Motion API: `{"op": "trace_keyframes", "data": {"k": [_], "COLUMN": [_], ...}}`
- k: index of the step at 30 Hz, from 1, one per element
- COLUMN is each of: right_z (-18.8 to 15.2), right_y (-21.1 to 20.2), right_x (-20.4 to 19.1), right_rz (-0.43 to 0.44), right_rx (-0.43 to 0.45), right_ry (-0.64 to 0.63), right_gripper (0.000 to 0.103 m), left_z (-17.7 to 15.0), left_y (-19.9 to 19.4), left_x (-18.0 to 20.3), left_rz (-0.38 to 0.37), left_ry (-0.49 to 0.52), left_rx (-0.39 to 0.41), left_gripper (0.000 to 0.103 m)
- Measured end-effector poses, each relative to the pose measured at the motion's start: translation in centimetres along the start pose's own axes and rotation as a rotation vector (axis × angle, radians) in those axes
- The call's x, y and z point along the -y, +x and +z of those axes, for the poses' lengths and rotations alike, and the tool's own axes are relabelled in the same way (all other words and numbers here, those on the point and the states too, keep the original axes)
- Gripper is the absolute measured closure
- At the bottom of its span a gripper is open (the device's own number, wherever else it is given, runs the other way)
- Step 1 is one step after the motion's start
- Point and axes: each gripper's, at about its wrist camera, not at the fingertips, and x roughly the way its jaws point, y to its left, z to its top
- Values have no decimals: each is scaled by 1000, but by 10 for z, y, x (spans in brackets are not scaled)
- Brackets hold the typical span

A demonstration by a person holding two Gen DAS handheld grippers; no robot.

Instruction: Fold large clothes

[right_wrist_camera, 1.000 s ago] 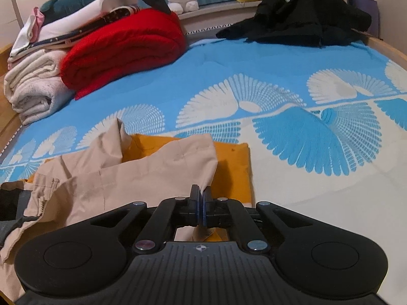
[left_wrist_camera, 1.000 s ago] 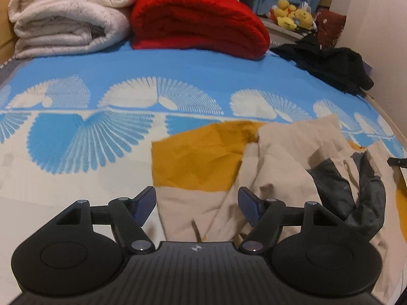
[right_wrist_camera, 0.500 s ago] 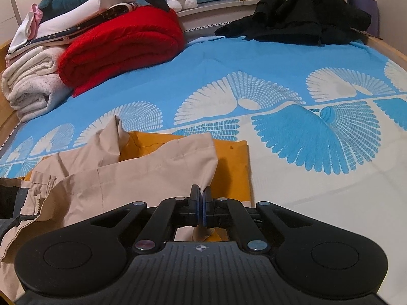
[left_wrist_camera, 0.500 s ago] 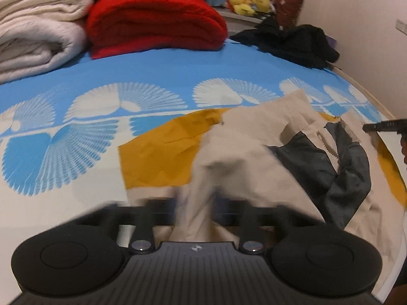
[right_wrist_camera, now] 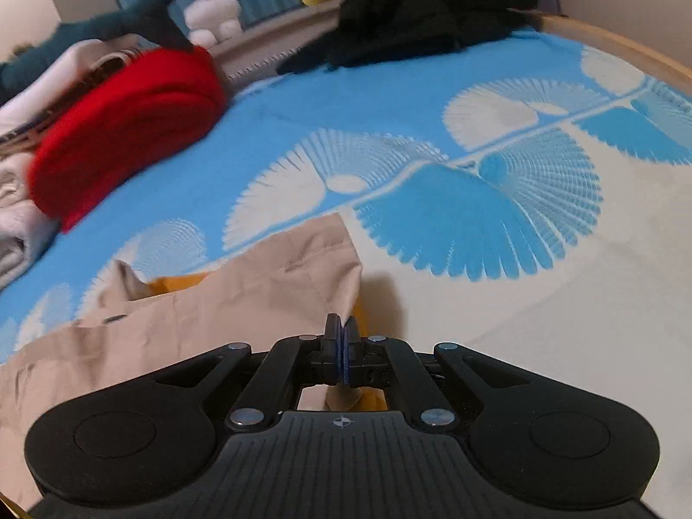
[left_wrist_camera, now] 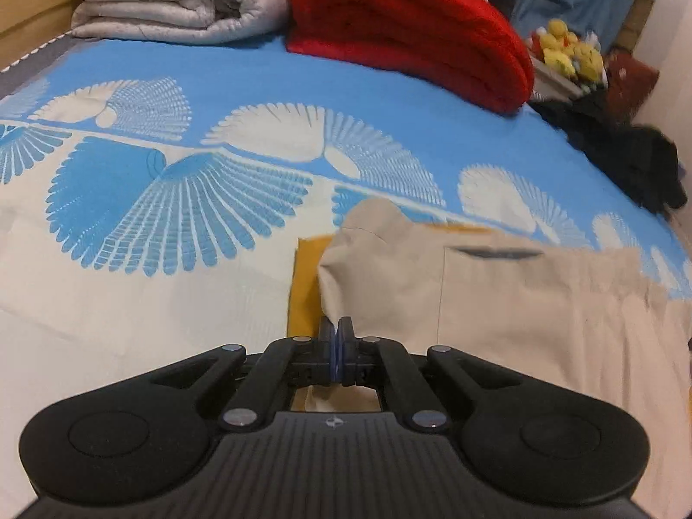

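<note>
A beige garment (left_wrist_camera: 497, 302) with a mustard-yellow part (left_wrist_camera: 305, 285) lies spread on the blue and white patterned bed cover. My left gripper (left_wrist_camera: 336, 332) is shut on the garment's left beige corner, the cloth pinched between its pads. In the right wrist view the same beige garment (right_wrist_camera: 242, 298) stretches away to the left, and my right gripper (right_wrist_camera: 341, 329) is shut on its right corner, where a strip of yellow (right_wrist_camera: 361, 318) shows just behind the pads. The cloth is pulled fairly flat between the two grippers.
A rolled red blanket (left_wrist_camera: 411, 30) and folded white quilts (left_wrist_camera: 173, 0) lie at the far side of the bed. A heap of black clothes (left_wrist_camera: 623, 160) sits at the far right, with yellow plush toys (left_wrist_camera: 566, 52) behind. A wooden bed edge (right_wrist_camera: 614, 43) curves at the right.
My left gripper went from open to shut on the beige corner and moved down. The crumpled garment with its dark lining showing is now pulled flat. Both grippers rolled slightly.
</note>
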Motion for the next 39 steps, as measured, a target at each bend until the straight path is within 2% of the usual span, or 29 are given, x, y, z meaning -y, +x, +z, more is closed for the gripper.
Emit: {"op": "trace_keyframes", "data": {"k": [3,5,6,8,9,10,11,12,15,17,19,21,22,23,24,25,26,27,29,31,33,34,36,37,39], "right_z": [9,20,25,31,33,33,31,27,19,13,7,0,-3,-5,-6,-7,-6,-4,4,8,7,5,-1,-3,-3], "right_y": [-7,-26,-37,-46,-44,-38,-30,-23,-6,3,7,8,8,9,9,6,4,0,-17,-27,-18,-8,5,5,-10], "right_x": [-5,-9,-13,-20,-23,-24,-23,-21,-13,-7,-3,-3,-5,-5,-6,-8,-9,-9,-14,-20,-19,-15,-11,-11,-15], "right_rz": [7,55,91,118,100,81,65,50,10,9,-18,-24,-21,-15,-7,-3,9,24,61,59,9,-13,-44,-66,-88], "right_rx": [74,199,270,333,330,298,260,220,98,-5,-74,-122,-133,-140,-145,-136,-119,-87,33,116,91,34,-53,-59,-14], "right_ry": [0,9,12,4,-5,-10,-5,1,8,25,18,-2,-13,-28,-48,-67,-72,-65,-71,-91,-63,-39,-23,-35,-68], "right_gripper": [103,103,103,103,102,97,97,97,88,71,68,68,68,68,70,88,98,99,100,100,99,98,95,93,93], "left_z": [13,18,19,20,21,19,17,15,12,7,4,1,0,-1,1,3,5,7,9,9,6,5,6,7,7], "left_y": [-19,-29,-28,-17,-7,2,4,4,5,9,12,12,11,7,6,2,-3,-11,-18,-12,2,3,-7,-16,-36], "left_x": [-12,-12,-9,-6,-7,-10,-11,-13,-16,-21,-19,-15,-14,-13,-14,-12,-10,-7,-4,-2,1,4,12,16,23], "left_rz": [-33,-47,-31,20,39,35,25,20,-19,-35,-20,-1,-4,-11,-29,-40,-30,-16,-5,18,49,77,118,113,64], "left_ry": [-87,-101,-98,-108,-128,-146,-150,-141,-136,-150,-127,-80,-65,-61,-60,-62,-51,-33,-39,-41,-22,1,50,63,83], "left_rx": [137,229,250,199,135,72,51,34,-1,-44,-66,-58,-47,-33,-23,1,48,107,168,131,17,-1,12,29,62], "left_gripper": [103,103,103,94,74,56,52,50,47,42,38,38,46,65,102,101,101,101,101,98,92,88,83,79,69]}}
